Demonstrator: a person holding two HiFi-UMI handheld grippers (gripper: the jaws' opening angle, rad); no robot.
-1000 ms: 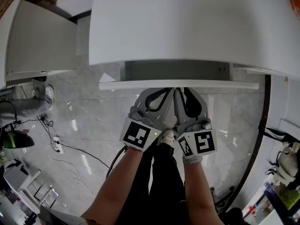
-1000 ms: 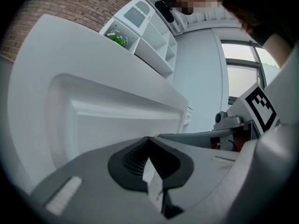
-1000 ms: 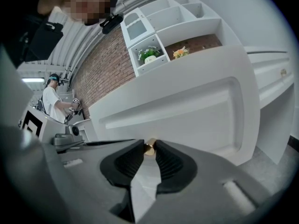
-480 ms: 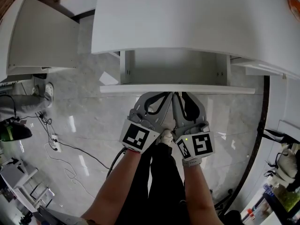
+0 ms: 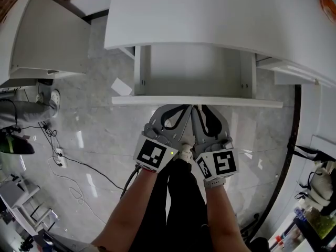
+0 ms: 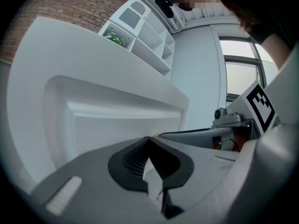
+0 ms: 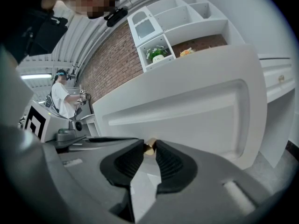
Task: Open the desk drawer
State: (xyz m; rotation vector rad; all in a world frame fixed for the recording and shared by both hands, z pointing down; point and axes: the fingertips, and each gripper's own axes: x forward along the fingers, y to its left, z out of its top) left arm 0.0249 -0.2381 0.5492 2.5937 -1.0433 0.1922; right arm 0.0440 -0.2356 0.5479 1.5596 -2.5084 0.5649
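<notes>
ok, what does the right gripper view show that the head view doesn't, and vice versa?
Right gripper view only: a small brass knob pinched in the jaws of the right gripper, against the recessed drawer front. Head view only: the drawer standing open under the desk top, inside visible, plus the floor with cables. Both: the white drawer front, the right gripper at its middle, the left gripper close beside it.

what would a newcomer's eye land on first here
The white drawer standing open under the white desk, centre of the head view. At its front panel the two tongs sit side by side: the right tongs pinch a small brass knob, the left tongs are shut beside them.
</notes>
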